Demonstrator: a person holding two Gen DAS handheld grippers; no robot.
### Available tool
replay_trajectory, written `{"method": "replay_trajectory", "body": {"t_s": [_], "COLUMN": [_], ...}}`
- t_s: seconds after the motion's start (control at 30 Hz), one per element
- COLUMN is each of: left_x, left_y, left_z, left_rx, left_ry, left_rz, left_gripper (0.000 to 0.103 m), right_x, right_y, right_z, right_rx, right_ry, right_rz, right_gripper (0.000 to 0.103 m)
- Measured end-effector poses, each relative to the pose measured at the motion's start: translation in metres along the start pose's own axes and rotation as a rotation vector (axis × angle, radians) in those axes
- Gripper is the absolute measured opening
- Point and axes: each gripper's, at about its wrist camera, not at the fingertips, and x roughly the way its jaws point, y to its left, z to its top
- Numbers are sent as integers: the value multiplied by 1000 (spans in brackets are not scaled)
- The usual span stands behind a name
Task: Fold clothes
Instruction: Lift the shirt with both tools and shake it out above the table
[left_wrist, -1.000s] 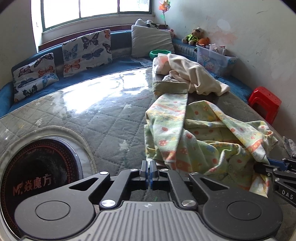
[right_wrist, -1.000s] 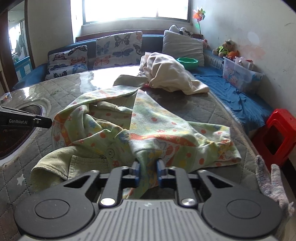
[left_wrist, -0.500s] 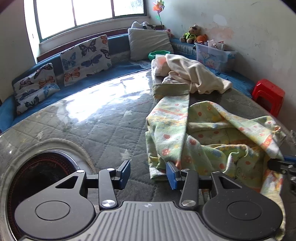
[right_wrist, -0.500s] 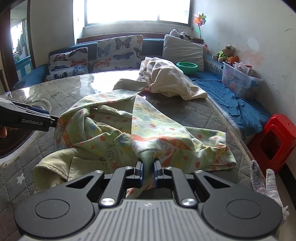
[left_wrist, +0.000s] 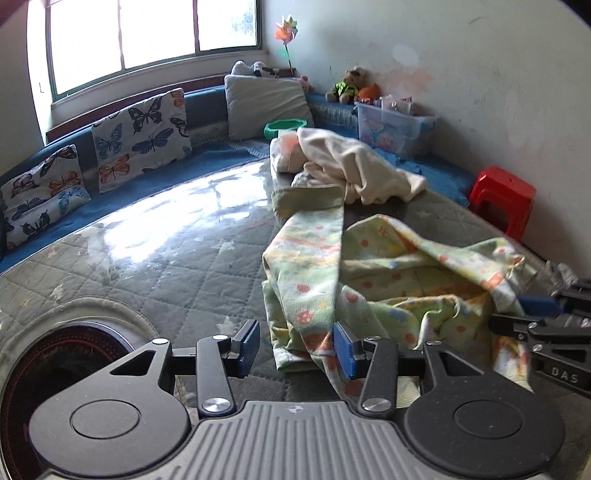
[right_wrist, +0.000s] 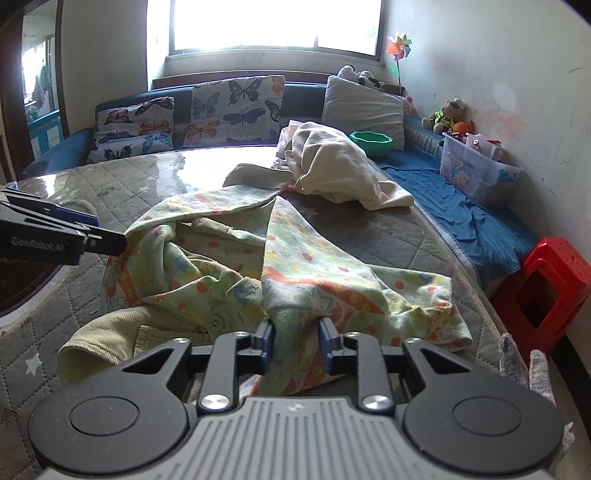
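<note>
A crumpled green floral garment (left_wrist: 373, 284) lies on the quilted grey bed (left_wrist: 155, 251); it also shows in the right wrist view (right_wrist: 295, 266). My left gripper (left_wrist: 295, 349) is open at the garment's near left edge, with cloth draped against its right pad. My right gripper (right_wrist: 295, 341) has a fold of the same garment between its jaws, which stand partly apart. The right gripper shows at the right in the left wrist view (left_wrist: 546, 325). The left gripper shows at the left in the right wrist view (right_wrist: 55, 232).
A cream garment pile (left_wrist: 351, 166) lies further back on the bed. Butterfly cushions (left_wrist: 140, 136) and a grey pillow (left_wrist: 266, 107) line the blue bench. A red stool (right_wrist: 550, 291) stands right of the bed. A round dark mat (left_wrist: 59, 354) lies at the near left.
My left gripper went from shut to wide open and has shifted toward the garment's edge. My right gripper's jaws have widened slightly around the fold it holds.
</note>
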Motion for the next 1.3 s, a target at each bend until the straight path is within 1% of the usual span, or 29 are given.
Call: {"method": "replay_trajectory", "body": {"t_s": [0.07,0.13,0.17,0.2,0.27,0.3,0.43,0.57,0.63,0.67,0.73,0.8,0.83,0.97,1.03,1.13,1.23,1.3], "left_x": [5,8,10,12,12,11,-3,-27,-37,-40,-44,-43,-42,-36,-35,-35,-34,-29], "left_y": [1,1,1,2,4,6,14,21,22,21,17,14,12,11,10,4,-13,-27], "left_z": [-1,-1,-2,-2,-3,-3,-2,0,0,0,-2,-5,-7,-13,-14,-12,-14,-16], "left_rx": [-1,0,1,-2,-17,-27,-73,-91,-84,-73,-46,-16,-4,22,24,34,102,157], "left_ry": [10,20,30,37,37,36,17,-23,-40,-44,-46,-46,-47,-35,-34,-38,-42,-41], "left_rz": [-8,-20,-24,-27,-28,-29,-28,-29,-38,-43,-42,-27,-17,-17,-22,-68,-107,-106], "left_gripper": [46,27,14,10,4,2,0,0,0,1,7,38,41,46,48,51,58,60], "right_x": [3,8,10,11,10,8,-12,-38,-55,-60,-75,-88,-95,-123,-136,-143,-142,-140], "right_y": [2,2,1,1,0,-1,-4,-6,-3,-2,2,5,6,5,3,0,-2,-6], "right_z": [1,1,2,2,3,4,9,14,13,12,7,0,-4,-21,-32,-48,-59,-63], "right_rx": [-24,-41,-44,-47,-42,-38,-26,-15,-22,-27,-40,-53,-57,-62,-64,-71,-70,-52], "right_ry": [0,11,15,19,9,1,-56,-104,-123,-126,-131,-133,-133,-120,-96,-35,8,26], "right_rz": [-16,-17,-16,-15,-13,-13,-8,21,41,50,73,89,97,132,159,181,160,156], "right_gripper": [31,29,23,16,13,11,9,8,8,8,8,7,7,7,7,7,9,11]}}
